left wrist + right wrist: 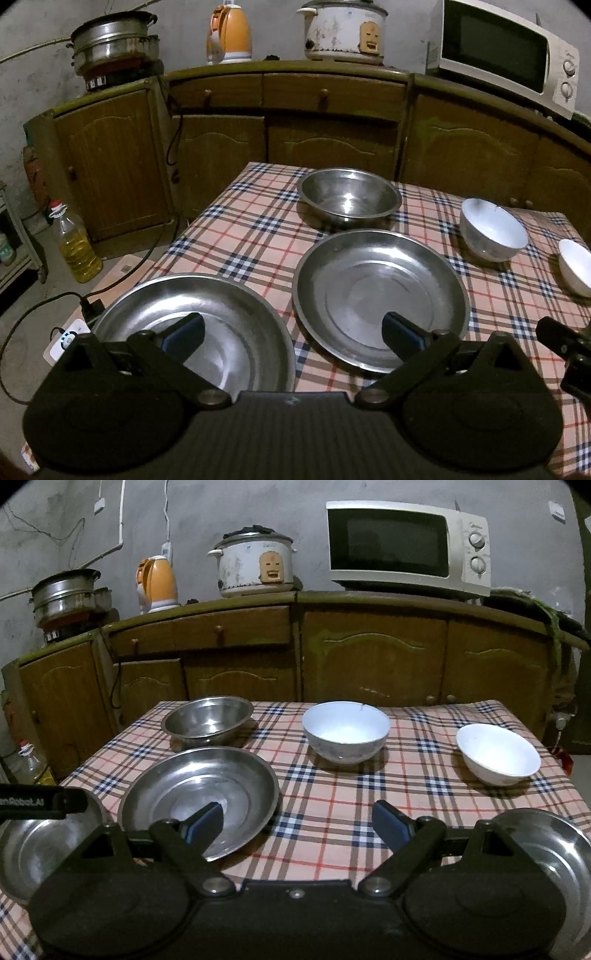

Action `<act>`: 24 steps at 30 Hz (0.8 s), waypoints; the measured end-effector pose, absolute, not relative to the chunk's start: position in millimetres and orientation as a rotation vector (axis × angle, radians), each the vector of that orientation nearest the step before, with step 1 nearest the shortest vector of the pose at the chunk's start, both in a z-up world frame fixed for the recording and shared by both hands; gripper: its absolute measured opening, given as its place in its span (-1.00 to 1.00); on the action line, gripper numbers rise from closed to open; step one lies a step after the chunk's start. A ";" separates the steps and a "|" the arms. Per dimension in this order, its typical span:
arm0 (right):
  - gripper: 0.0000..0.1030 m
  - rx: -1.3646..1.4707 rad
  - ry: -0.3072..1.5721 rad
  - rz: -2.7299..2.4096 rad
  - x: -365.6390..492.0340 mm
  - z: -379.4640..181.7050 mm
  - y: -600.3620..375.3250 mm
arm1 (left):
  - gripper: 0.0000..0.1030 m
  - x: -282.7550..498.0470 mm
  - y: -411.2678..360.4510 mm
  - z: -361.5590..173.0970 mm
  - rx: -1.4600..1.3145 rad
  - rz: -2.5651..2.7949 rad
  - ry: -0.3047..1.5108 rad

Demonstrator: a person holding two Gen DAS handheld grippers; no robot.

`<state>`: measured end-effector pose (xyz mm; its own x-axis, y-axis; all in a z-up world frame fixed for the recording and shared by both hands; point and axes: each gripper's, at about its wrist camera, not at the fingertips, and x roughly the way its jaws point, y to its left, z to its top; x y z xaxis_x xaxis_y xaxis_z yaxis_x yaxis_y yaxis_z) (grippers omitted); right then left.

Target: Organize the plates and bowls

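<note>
On the plaid tablecloth [332, 794] lie three steel plates: left [229, 317] [33, 849], middle [376, 288] [192, 782], and near right [554, 849]. Behind them stand a steel bowl [349, 197] [207, 720], a large white bowl [493, 229] [347, 731] and a smaller white bowl [576, 266] [498, 753]. My left gripper [293, 332] hovers open over the gap between the left and middle plates, holding nothing. My right gripper [298, 823] is open and empty above bare cloth, between the middle and right plates. Each gripper's edge shows in the other view.
Wooden cabinets [369, 657] run behind the table, carrying a microwave [406, 542], rice cooker [255, 565], orange kettle [157, 583] and steamer pot [110, 40]. An oil bottle [75, 247] and a cabled device [68, 338] sit on the floor to the left.
</note>
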<state>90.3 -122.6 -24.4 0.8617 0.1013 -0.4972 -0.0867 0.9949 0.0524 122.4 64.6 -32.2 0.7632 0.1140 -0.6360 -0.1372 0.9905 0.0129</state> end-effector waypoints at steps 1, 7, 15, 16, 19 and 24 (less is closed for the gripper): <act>0.99 0.028 0.527 0.099 92.9 -25.3 -121.4 | 1.00 124.3 64.6 -32.6 -0.033 0.137 0.690; 0.99 0.027 0.536 0.105 105.4 -29.1 -117.2 | 1.00 133.2 63.9 -35.2 -0.033 0.137 0.694; 0.99 0.049 0.543 0.084 111.3 -32.9 -117.0 | 1.00 142.2 59.8 -38.0 -0.018 0.118 0.697; 0.99 0.050 0.542 0.079 111.0 -33.5 -116.7 | 1.00 143.4 59.0 -38.4 -0.016 0.114 0.698; 0.99 0.053 0.542 0.066 112.0 -34.9 -117.4 | 1.00 146.2 56.8 -38.7 -0.010 0.104 0.698; 0.99 0.059 0.535 0.033 111.4 -35.9 -118.7 | 1.00 149.1 51.9 -39.1 0.001 0.090 0.694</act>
